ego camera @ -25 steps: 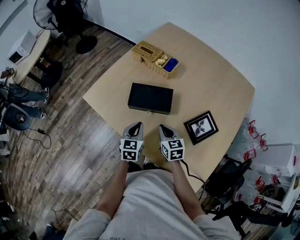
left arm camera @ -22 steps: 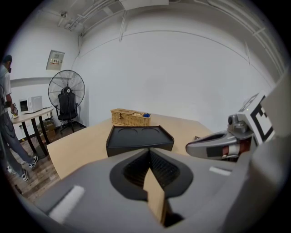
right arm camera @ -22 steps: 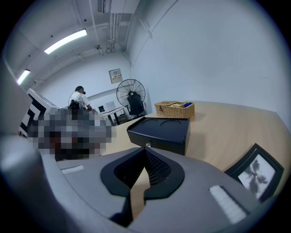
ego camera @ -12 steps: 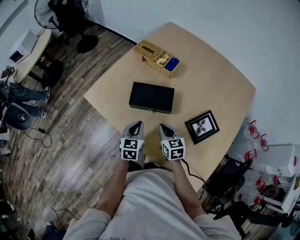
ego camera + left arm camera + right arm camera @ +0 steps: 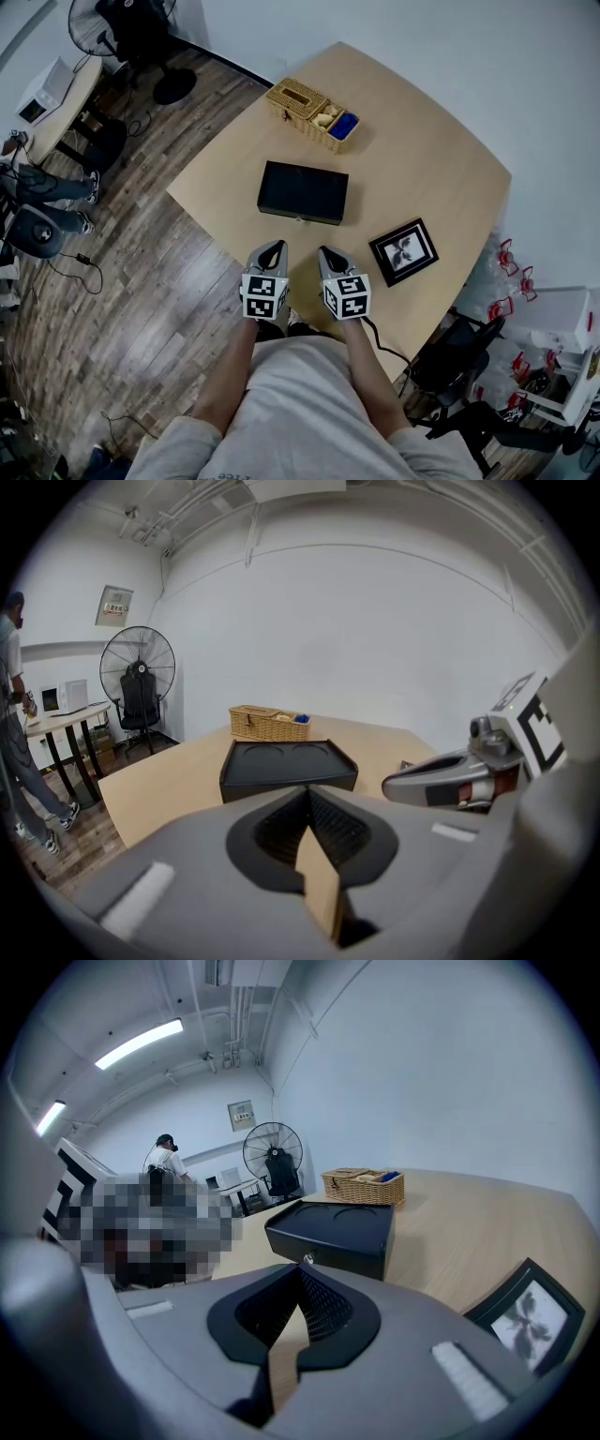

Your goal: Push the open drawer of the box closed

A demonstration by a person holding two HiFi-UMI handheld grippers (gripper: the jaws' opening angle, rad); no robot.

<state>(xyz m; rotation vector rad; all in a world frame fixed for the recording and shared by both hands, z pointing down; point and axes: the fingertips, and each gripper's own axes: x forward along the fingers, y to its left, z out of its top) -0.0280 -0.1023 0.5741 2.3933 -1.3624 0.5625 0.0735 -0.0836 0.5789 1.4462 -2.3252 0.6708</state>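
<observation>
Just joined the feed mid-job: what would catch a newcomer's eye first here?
The black box sits in the middle of the table, its front knob toward the near edge. At that edge the left hand-held gripper and right hand-held gripper are held side by side, jaws together, holding nothing. A wicker basket stands beyond the box; a framed picture lies to its right.

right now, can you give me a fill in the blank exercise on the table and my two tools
1. The box on the table is ____ in colour.
2. The left tool and the right tool both have their jaws ____, with nothing between them.
3. In the head view, the picture frame lies to the ____ of the box.
4. One end of the wicker basket holds a ____ item.

Missing words: black; shut; right; blue
</observation>
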